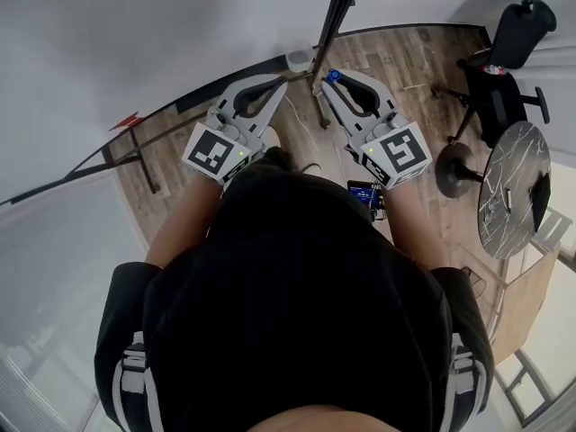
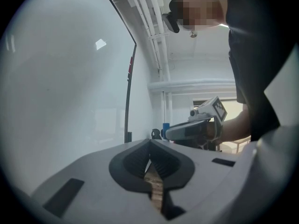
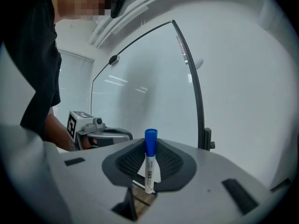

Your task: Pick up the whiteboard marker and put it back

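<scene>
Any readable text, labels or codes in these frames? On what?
No readable words anywhere.
Dark print on the marker, on its white barrel: too small to read.
Black-and-white square code on the left cube: no letters.
Same kind of code on the right cube: no letters.
Lit small screen by the person's waist: too small to read.

- From the head view only the blue cap of the marker shows; the right claw hides its barrel.
- Its label print is too small to read.
- The whiteboard is cut off at the top edge.
</scene>
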`<control>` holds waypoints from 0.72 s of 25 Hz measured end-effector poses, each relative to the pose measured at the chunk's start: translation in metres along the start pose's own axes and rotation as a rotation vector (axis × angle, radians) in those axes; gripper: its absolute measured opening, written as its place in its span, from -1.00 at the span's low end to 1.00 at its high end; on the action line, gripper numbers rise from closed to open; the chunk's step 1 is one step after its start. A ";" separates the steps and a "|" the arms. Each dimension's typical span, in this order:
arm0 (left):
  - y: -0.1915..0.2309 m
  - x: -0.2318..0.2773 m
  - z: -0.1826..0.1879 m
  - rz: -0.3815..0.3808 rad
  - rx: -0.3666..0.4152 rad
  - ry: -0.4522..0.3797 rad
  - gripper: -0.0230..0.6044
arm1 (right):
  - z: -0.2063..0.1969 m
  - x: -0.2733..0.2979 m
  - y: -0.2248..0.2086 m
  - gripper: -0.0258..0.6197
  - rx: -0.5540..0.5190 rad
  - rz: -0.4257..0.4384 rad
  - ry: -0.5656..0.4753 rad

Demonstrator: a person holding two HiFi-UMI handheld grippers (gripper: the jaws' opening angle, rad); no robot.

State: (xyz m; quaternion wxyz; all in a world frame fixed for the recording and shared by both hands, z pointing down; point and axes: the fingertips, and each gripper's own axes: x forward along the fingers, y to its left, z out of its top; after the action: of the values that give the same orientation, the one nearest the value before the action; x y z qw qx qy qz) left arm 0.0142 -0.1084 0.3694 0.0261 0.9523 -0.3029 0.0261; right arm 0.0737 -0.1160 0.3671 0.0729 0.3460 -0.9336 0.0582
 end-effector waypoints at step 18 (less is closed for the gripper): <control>0.047 0.014 -0.019 0.069 -0.006 -0.011 -0.92 | -0.019 0.074 -0.051 -0.72 -0.028 -0.062 0.064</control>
State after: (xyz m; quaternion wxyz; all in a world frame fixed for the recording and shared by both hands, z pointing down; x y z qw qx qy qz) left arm -0.0019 -0.1538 0.3911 0.0264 0.9413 -0.3360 0.0206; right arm 0.0537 -0.1989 0.4016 0.1092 0.3718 -0.9203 0.0539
